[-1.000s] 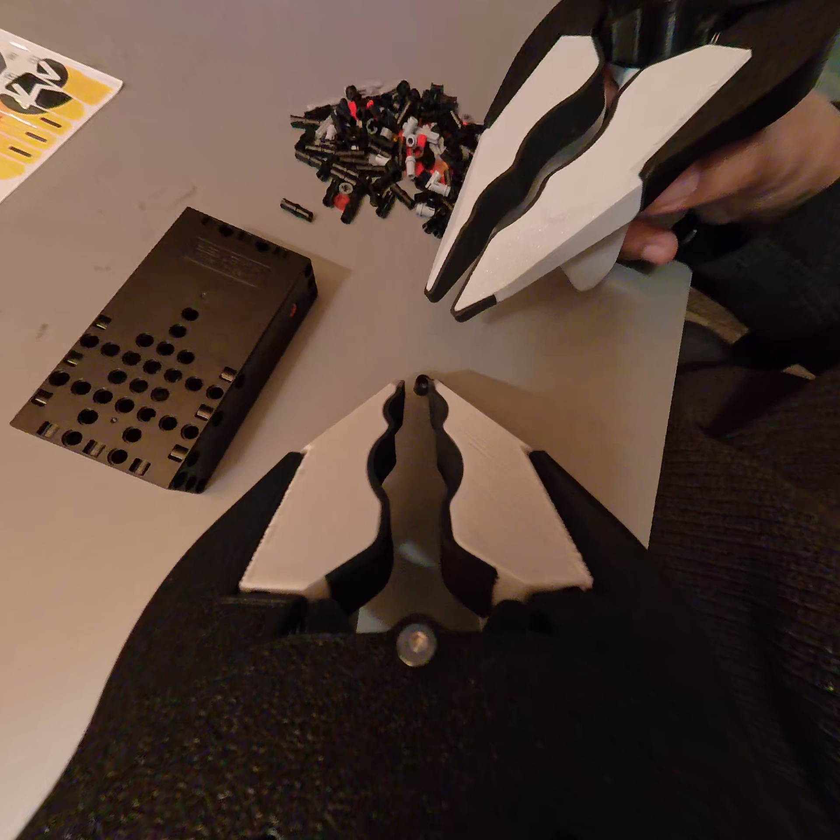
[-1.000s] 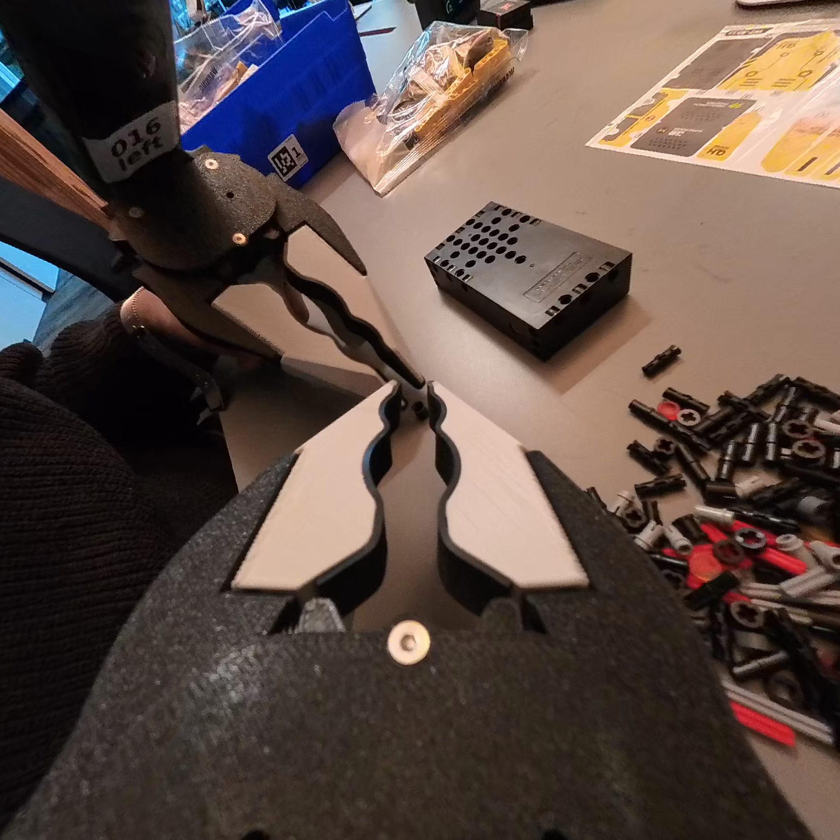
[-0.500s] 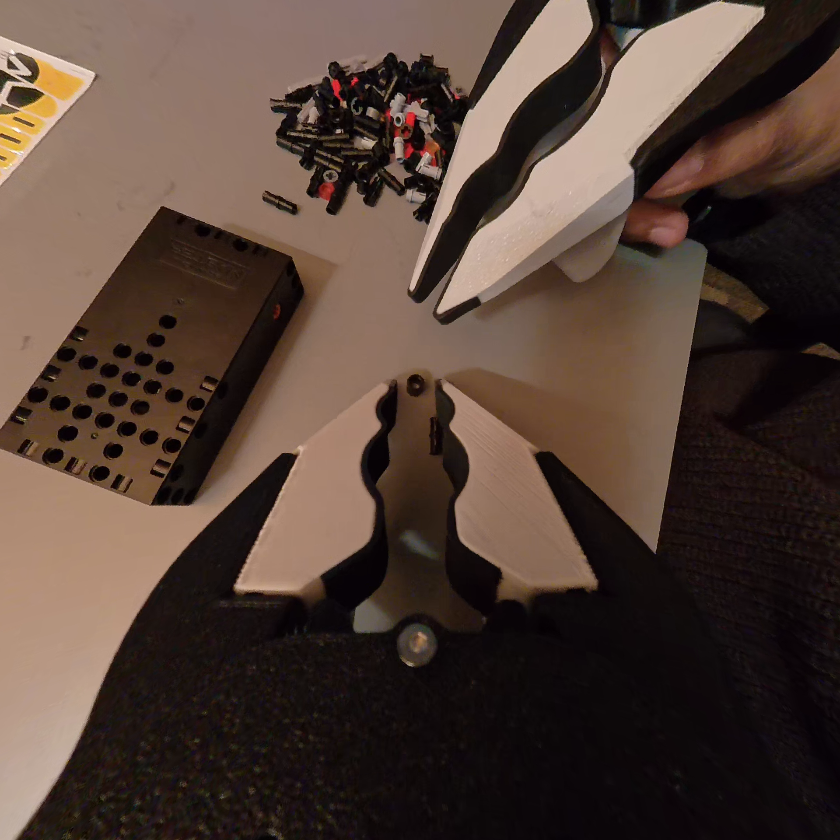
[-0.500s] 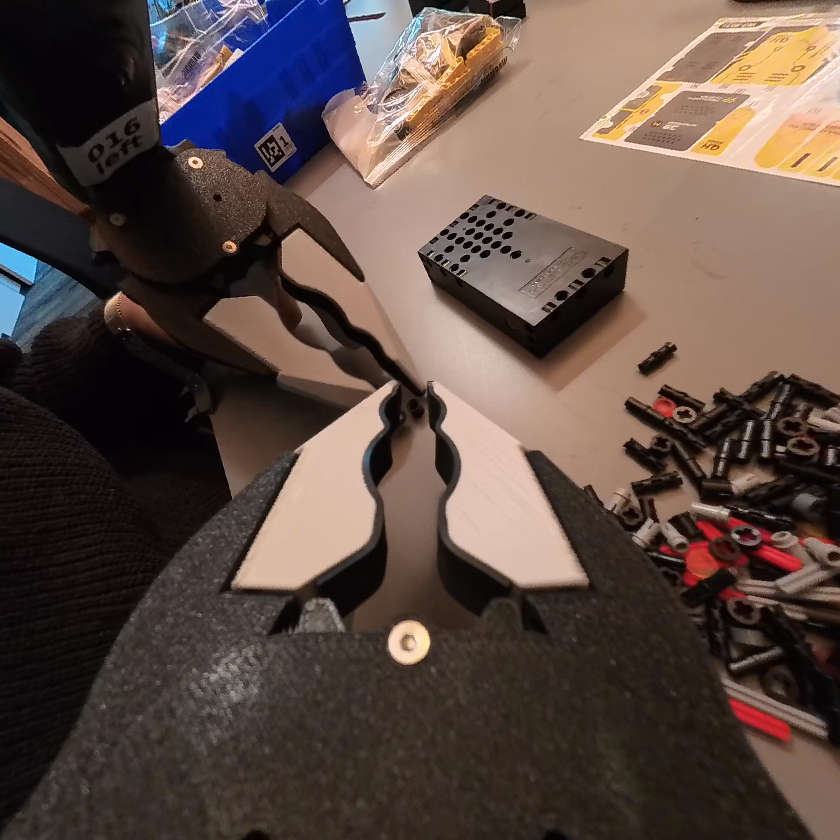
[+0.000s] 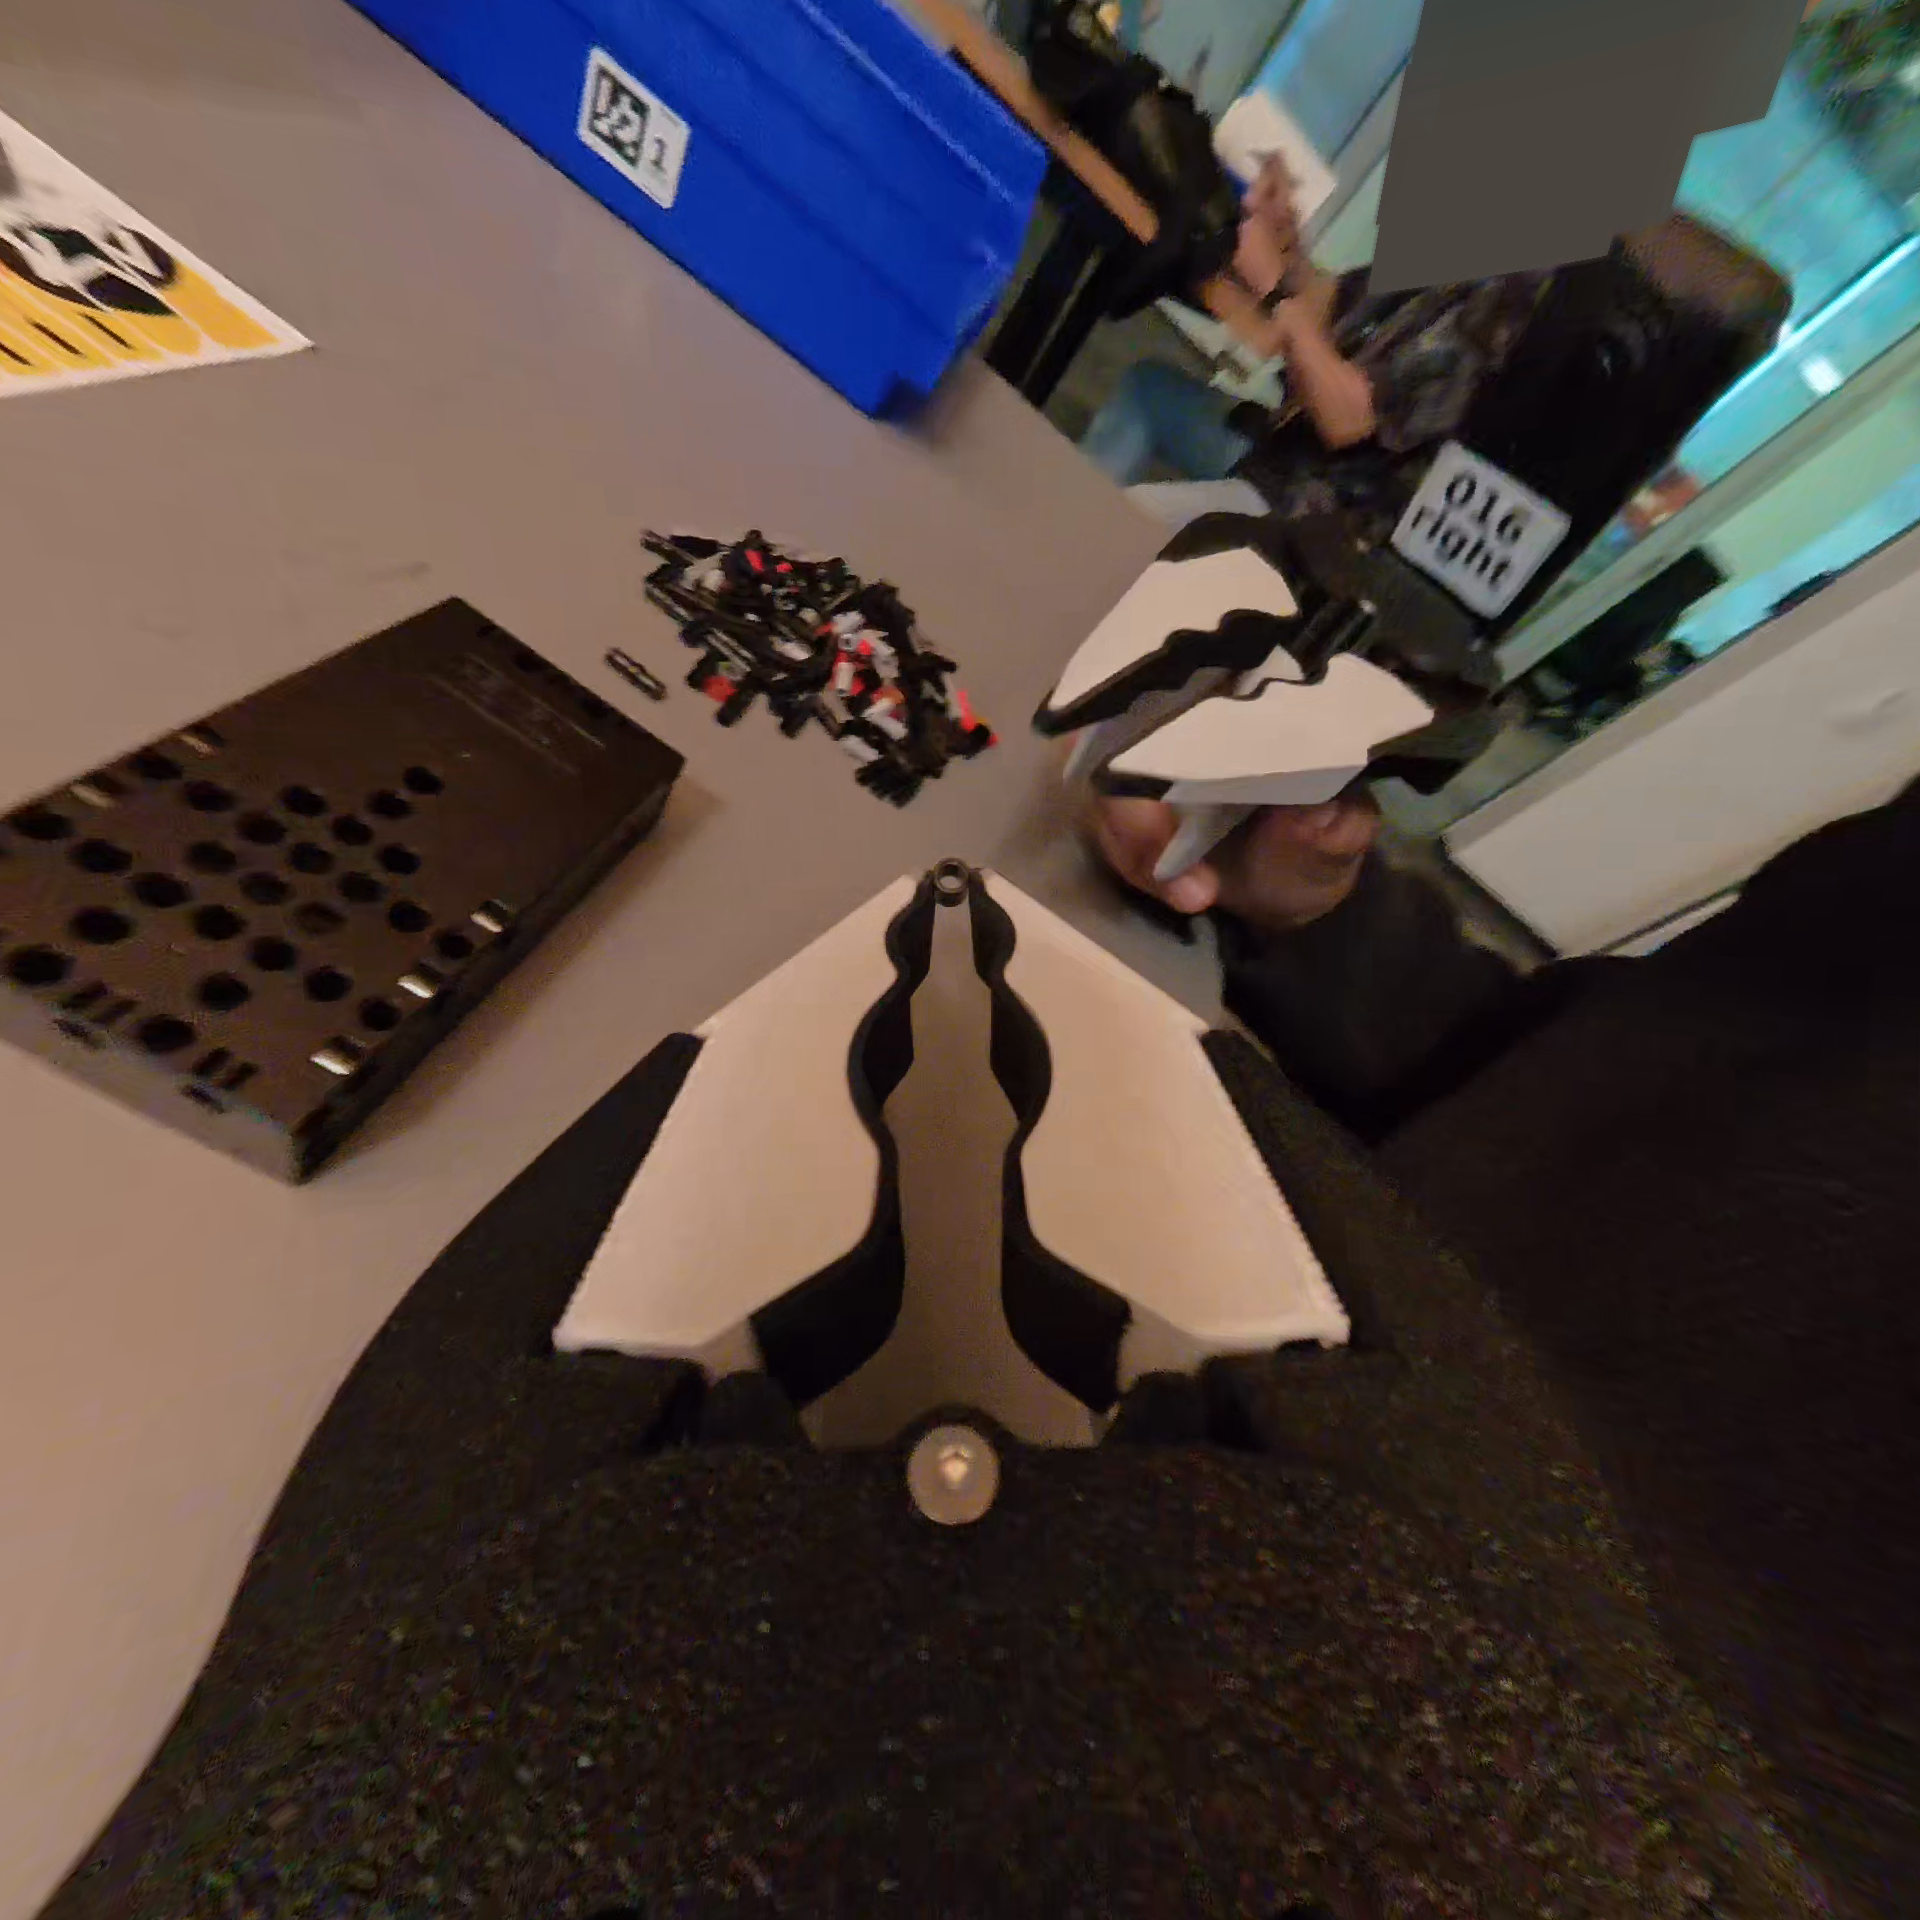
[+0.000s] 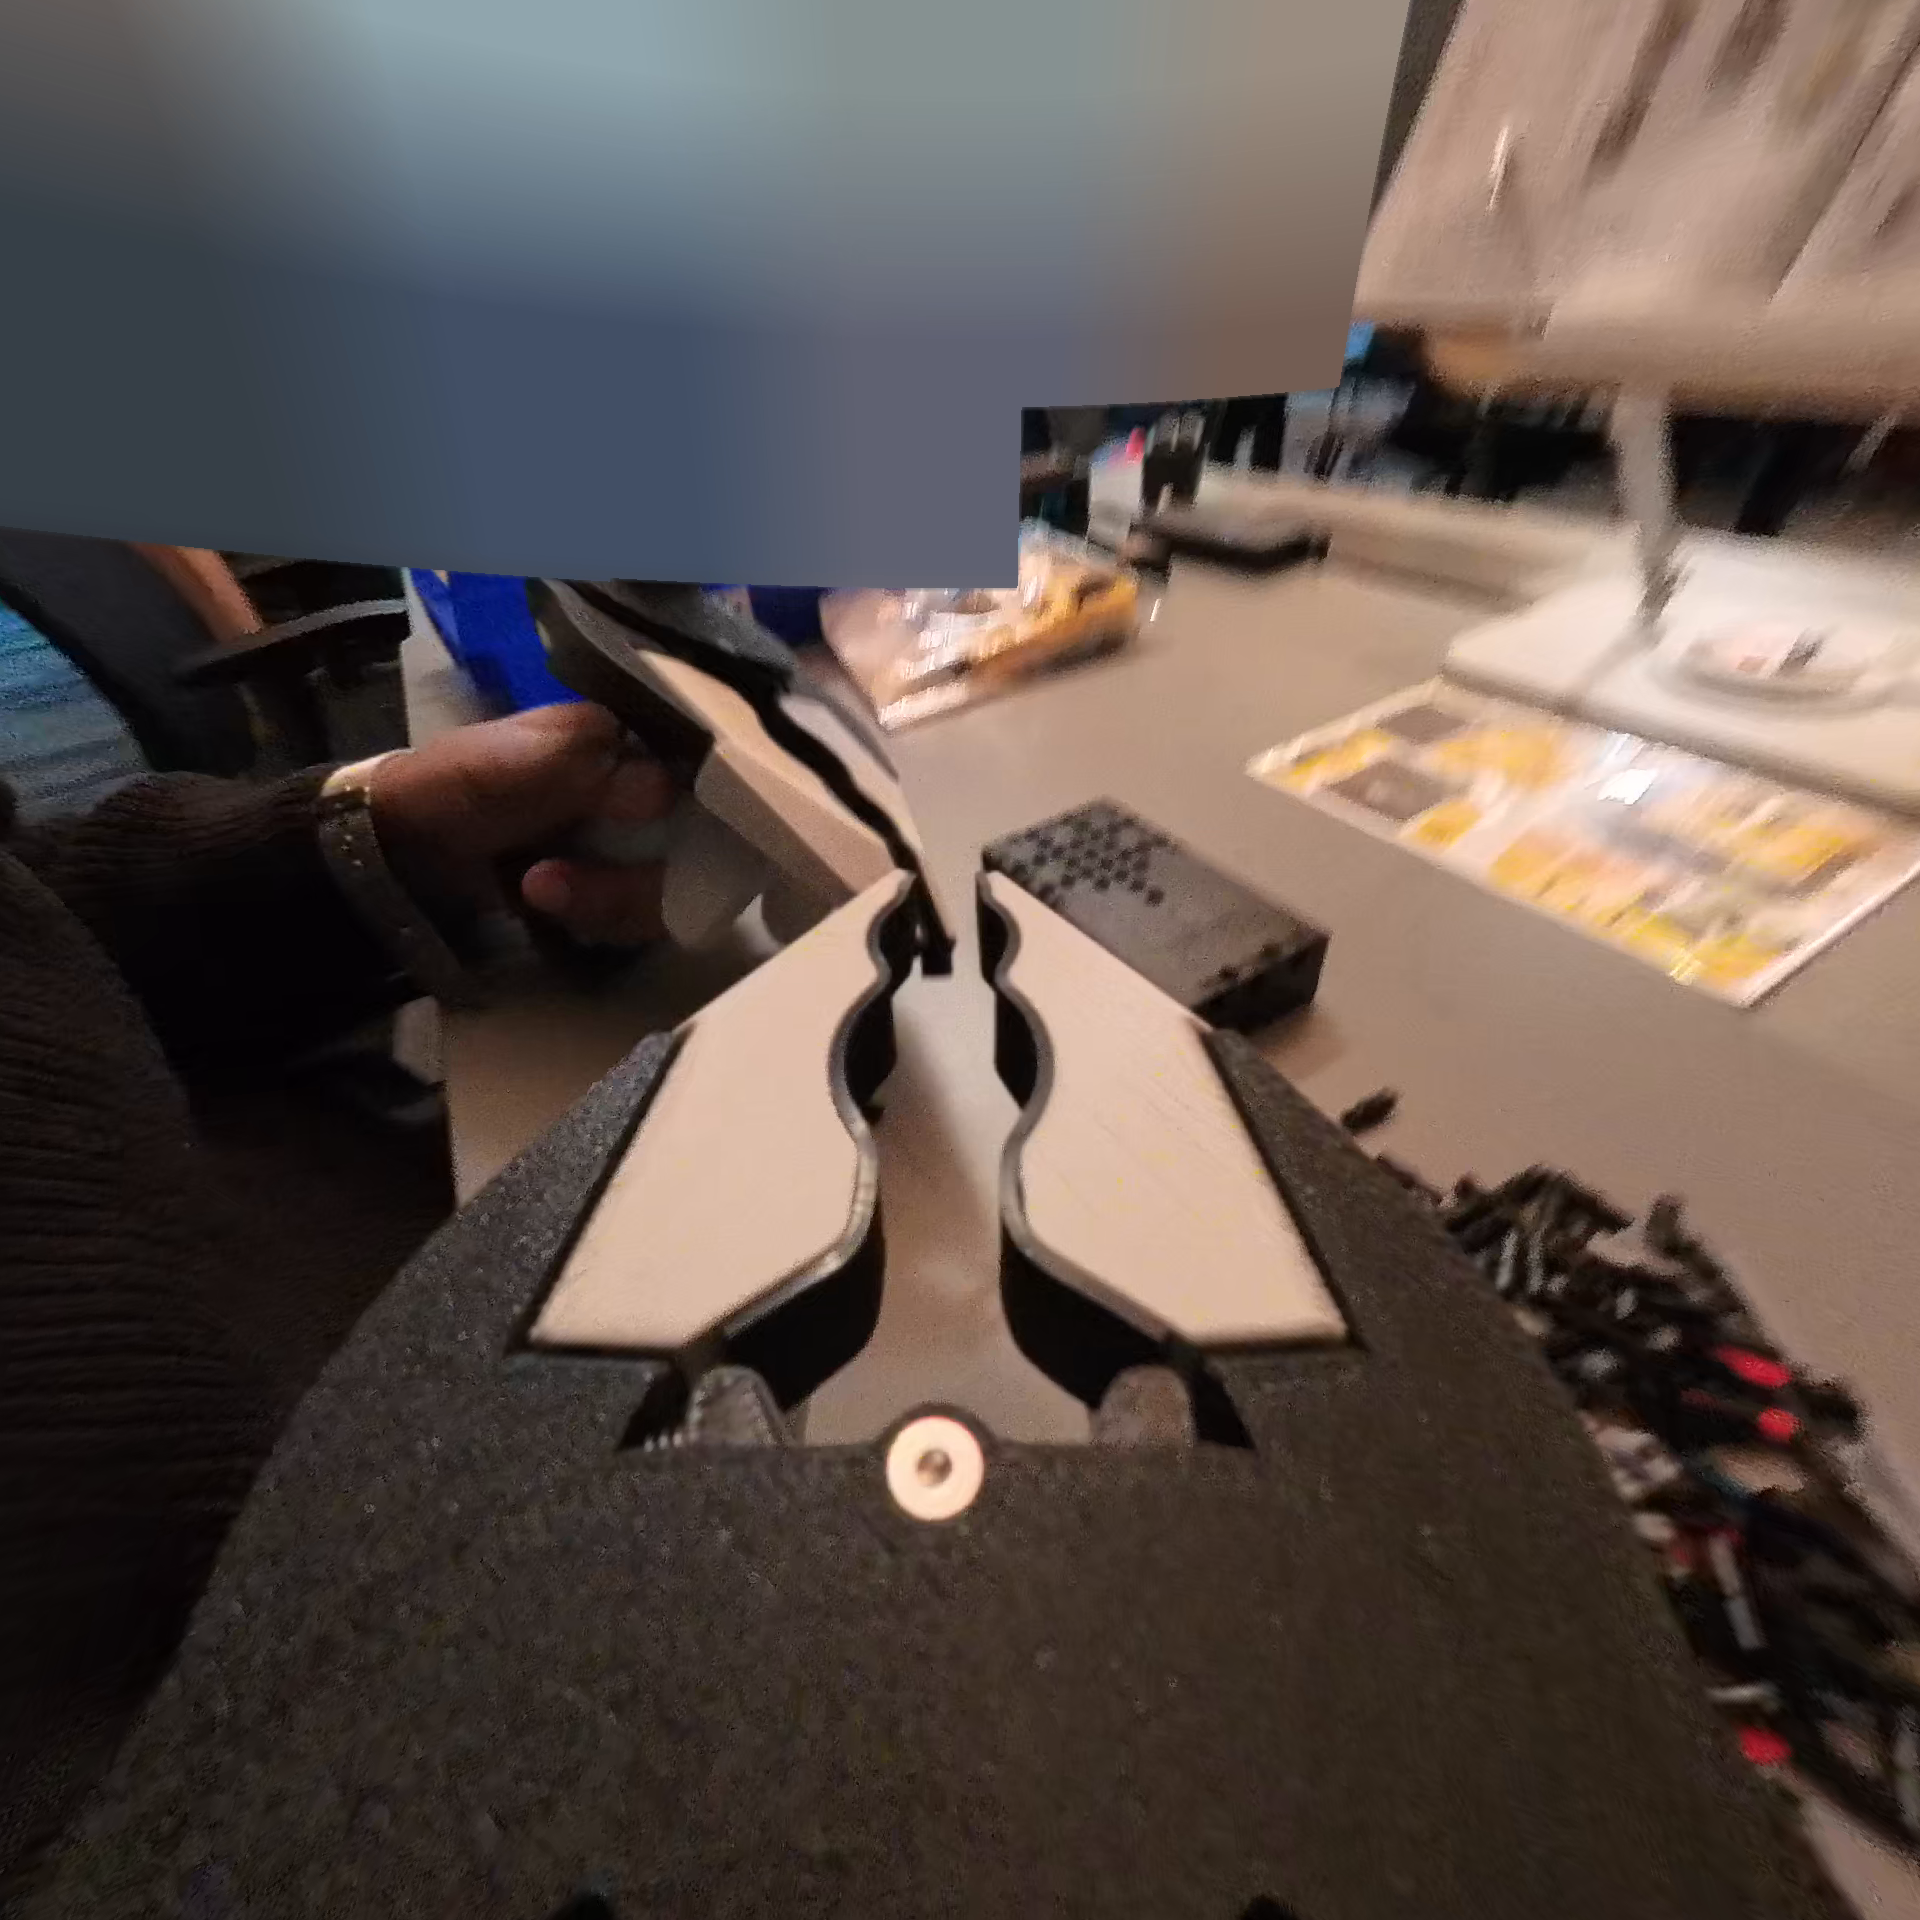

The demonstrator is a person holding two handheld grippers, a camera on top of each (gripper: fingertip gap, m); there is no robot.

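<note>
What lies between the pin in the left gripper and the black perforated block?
Nothing visible. Only grey table surface separates the small black pin, held by the left gripper, from the black perforated block; the pile of small parts lies farther off.

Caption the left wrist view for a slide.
Left gripper pinching a small black pin above the grey table.

The left gripper (image 5: 950,894) pinches a small black peg (image 5: 948,879) at its fingertips. At ten o'clock lies a perforated black block (image 5: 301,873); at twelve, a pile of pegs (image 5: 821,665); at two, the right gripper (image 5: 1055,743), parted.
</note>
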